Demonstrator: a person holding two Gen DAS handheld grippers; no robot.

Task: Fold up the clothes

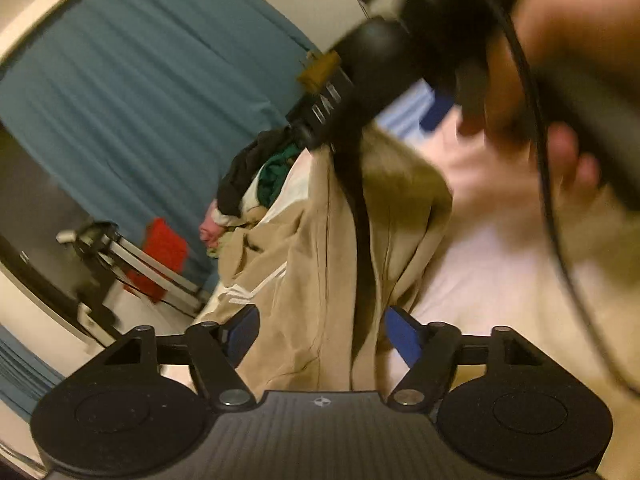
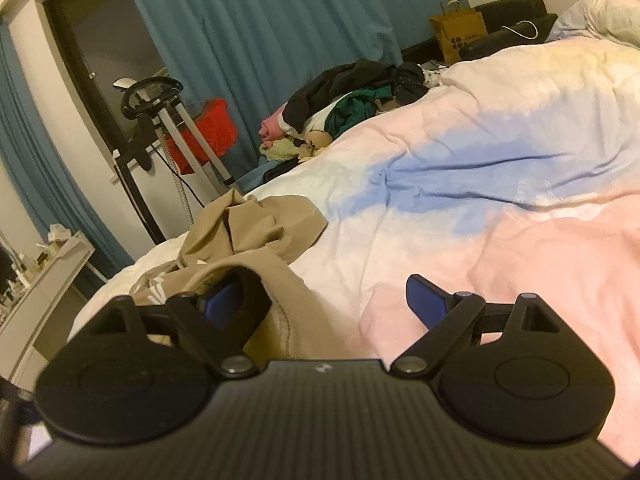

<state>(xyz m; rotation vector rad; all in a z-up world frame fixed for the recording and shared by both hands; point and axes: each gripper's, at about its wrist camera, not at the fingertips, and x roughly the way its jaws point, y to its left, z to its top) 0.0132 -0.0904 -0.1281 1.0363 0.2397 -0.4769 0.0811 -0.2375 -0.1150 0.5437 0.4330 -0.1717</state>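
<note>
**Tan garment draped over one finger of the right gripper on the bed**

The left gripper (image 1: 320,334) has its jaws apart and grips nothing; the tan garment (image 1: 320,248) hangs in the space ahead of its blue pads (image 1: 404,332) without being pinched by them. In this blurred view the cloth drops in long folds, with white stripes (image 1: 248,286) showing near its lower left edge. Above it a hand (image 1: 520,152) holds the black handle of the other tool, with a black cable running down past it.

The right gripper (image 2: 326,306) is also released, its fingers spread wide. A looped edge of the tan garment (image 2: 256,236) lies over its left finger, so the blue pad (image 2: 222,304) sits inside the fold; the right pad is clear, above the bedcover (image 2: 480,184), which is pink, white and blue. The rest of the garment lies crumpled near the bed's edge.

Farther back on the bed is a pile of clothes (image 2: 344,100), black, green and pink. Blue curtains (image 2: 260,40) hang behind, with a brown paper bag (image 2: 458,34) to the right.
</note>
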